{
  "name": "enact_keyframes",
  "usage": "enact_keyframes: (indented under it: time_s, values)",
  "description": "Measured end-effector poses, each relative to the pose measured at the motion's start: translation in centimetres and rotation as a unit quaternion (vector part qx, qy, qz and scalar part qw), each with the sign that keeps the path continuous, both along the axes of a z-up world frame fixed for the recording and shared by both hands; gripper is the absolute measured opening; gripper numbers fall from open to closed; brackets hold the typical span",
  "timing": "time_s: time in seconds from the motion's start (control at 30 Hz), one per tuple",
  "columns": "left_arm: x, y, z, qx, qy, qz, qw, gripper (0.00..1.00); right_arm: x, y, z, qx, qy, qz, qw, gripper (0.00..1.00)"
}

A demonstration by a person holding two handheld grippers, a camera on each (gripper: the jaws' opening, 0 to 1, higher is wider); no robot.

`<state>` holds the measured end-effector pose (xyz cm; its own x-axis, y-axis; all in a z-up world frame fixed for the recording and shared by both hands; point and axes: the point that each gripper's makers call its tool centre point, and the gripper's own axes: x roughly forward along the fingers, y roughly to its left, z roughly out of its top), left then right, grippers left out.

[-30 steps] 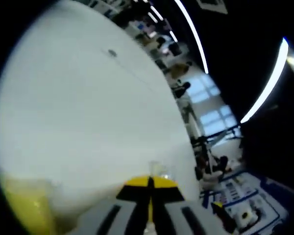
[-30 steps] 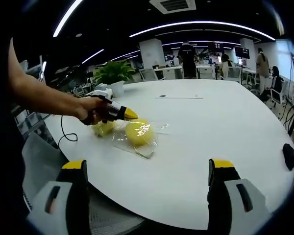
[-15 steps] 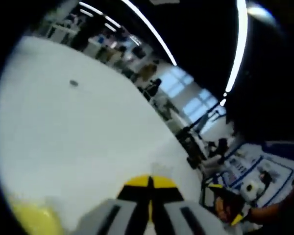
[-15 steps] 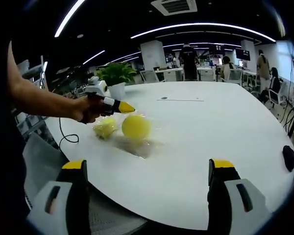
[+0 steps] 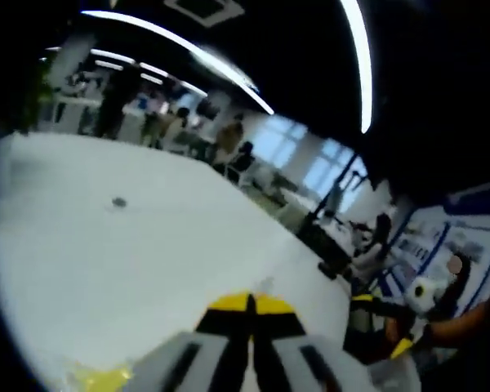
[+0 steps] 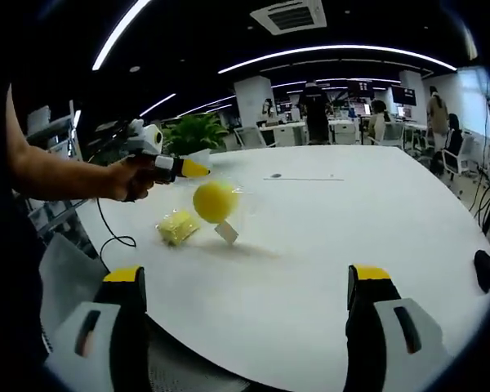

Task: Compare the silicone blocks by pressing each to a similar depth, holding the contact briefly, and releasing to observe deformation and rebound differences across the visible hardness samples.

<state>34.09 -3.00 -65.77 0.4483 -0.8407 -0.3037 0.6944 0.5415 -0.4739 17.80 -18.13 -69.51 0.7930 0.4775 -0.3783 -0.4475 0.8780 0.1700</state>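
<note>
In the right gripper view, the left tool (image 6: 189, 169), jaws pressed together on clear plastic wrap, holds a round yellow silicone block (image 6: 214, 201) in the air above the white tabletop (image 6: 327, 237). A second, flatter yellow block (image 6: 178, 226) lies on the tabletop just below it. The right tool (image 6: 249, 306) stands wide open, holding nothing, near the tabletop's edge. A potted plant (image 6: 194, 133) stands behind.

Your yellow-tipped left gripper (image 6: 184, 168) is raised in your hand (image 6: 132, 176), jaws together; your yellow-tipped right gripper (image 6: 247, 314) holds jaws wide apart.
</note>
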Motion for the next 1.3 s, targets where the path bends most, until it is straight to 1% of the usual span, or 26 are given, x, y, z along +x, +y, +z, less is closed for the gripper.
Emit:
enact_keyframes:
  time_s: [0.03, 0.07, 0.1, 0.13, 0.23, 0.3, 0.37, 0.47, 0.57, 0.6, 0.7, 0.73, 0.8, 0.87, 0.9, 0.97, 1.0, 1.03, 1.07, 1.1, 1.17, 1.2, 1.27, 1.3]
  values:
    - [0.1, 0.3, 0.4, 0.006, -0.013, 0.002, 0.9999, 0.00, 0.0, 0.2, 0.0, 0.000, 0.000, 0.002, 1.0000, 0.96]
    - [-0.1, 0.6, 1.1, 0.000, -0.015, 0.000, 0.9999, 0.00, 0.0, 0.3, 0.3, 0.002, -0.002, 0.004, 1.0000, 0.96]
    - [-0.2, 0.8, 1.6, -0.002, -0.023, -0.003, 0.9997, 0.00, 0.1, 0.4, 0.6, 0.004, -0.005, 0.004, 1.0000, 0.96]
    - [-0.1, 1.1, 2.1, -0.001, -0.028, 0.000, 0.9996, 0.00, 0.2, 0.4, 0.9, 0.005, -0.009, 0.004, 0.9999, 0.96]
    - [0.1, 2.4, 4.2, -0.004, -0.051, 0.009, 0.9986, 0.00, 0.5, 0.4, 1.3, 0.008, -0.015, 0.004, 0.9999, 0.96]
    - [0.1, 3.2, 5.4, -0.012, -0.054, 0.012, 0.9984, 0.00, 0.7, 0.3, 1.7, 0.011, -0.018, 0.003, 0.9998, 0.96]
    - [0.3, 3.8, 6.2, -0.005, -0.066, 0.018, 0.9976, 0.00, 0.9, 0.3, 1.9, 0.011, -0.021, 0.004, 0.9997, 0.96]
    - [0.2, 4.4, 6.8, 0.004, -0.074, 0.018, 0.9971, 0.00, 1.2, 0.5, 2.2, 0.013, -0.024, 0.006, 0.9996, 0.96]
    - [-0.1, 5.1, 7.7, -0.003, -0.085, 0.018, 0.9962, 0.00, 1.5, 0.8, 2.9, 0.018, -0.028, 0.010, 0.9994, 0.96]
    - [-0.2, 5.4, 8.2, -0.011, -0.086, 0.020, 0.9960, 0.00, 1.6, 0.9, 3.1, 0.020, -0.029, 0.010, 0.9993, 0.96]
    - [-1.0, 6.1, 9.1, -0.024, -0.092, 0.015, 0.9954, 0.00, 1.9, 1.3, 3.9, 0.029, -0.033, 0.017, 0.9989, 0.96]
    - [-1.4, 6.4, 9.4, -0.029, -0.090, 0.018, 0.9953, 0.00, 2.0, 1.5, 4.1, 0.029, -0.035, 0.021, 0.9988, 0.96]
    - [-2.0, 6.9, 9.7, -0.030, -0.093, 0.019, 0.9951, 0.00, 2.5, 1.7, 4.5, 0.014, -0.046, 0.028, 0.9984, 0.96]
    - [-2.6, 7.2, 9.9, -0.031, -0.092, 0.016, 0.9951, 0.00, 3.0, 2.1, 5.1, 0.019, -0.049, 0.036, 0.9980, 0.96]
    - [-2.9, 7.3, 10.0, -0.030, -0.092, 0.014, 0.9952, 0.00, 3.3, 2.5, 5.7, 0.032, -0.053, 0.043, 0.9972, 0.96]
    - [-3.6, 7.7, 10.4, -0.031, -0.094, 0.014, 0.9950, 0.00, 3.9, 2.9, 6.6, 0.046, -0.061, 0.049, 0.9959, 0.96]
    - [-4.0, 7.9, 10.7, -0.034, -0.097, 0.014, 0.9946, 0.00, 4.2, 3.7, 7.6, 0.072, -0.065, 0.061, 0.9934, 0.96]
    - [-4.2, 8.1, 10.9, -0.036, -0.096, 0.015, 0.9946, 0.00, 4.4, 4.2, 8.1, 0.091, -0.065, 0.066, 0.9915, 0.96]
    - [-4.5, 8.2, 11.2, -0.039, -0.103, 0.013, 0.9939, 0.00, 4.5, 4.8, 8.5, 0.100, -0.064, 0.079, 0.9898, 0.96]
    - [-4.8, 8.2, 11.4, -0.041, -0.103, 0.010, 0.9938, 0.00, 4.8, 5.1, 8.7, 0.095, -0.067, 0.085, 0.9896, 0.96]
    - [-5.4, 8.3, 11.8, -0.042, -0.106, 0.007, 0.9935, 0.00, 4.8, 6.4, 8.7, 0.070, -0.067, 0.114, 0.9887, 0.96]
    - [-5.8, 8.3, 11.9, -0.042, -0.105, 0.004, 0.9936, 0.00, 4.9, 6.9, 8.7, 0.064, -0.067, 0.124, 0.9879, 0.96]
    - [-6.6, 8.2, 12.2, -0.044, -0.107, -0.004, 0.9933, 0.00, 5.2, 8.1, 8.8, 0.067, -0.065, 0.142, 0.9855, 0.96]
    - [-7.1, 8.1, 12.5, -0.049, -0.107, -0.011, 0.9930, 0.00, 5.1, 8.9, 9.0, 0.073, -0.063, 0.163, 0.9819, 0.96]
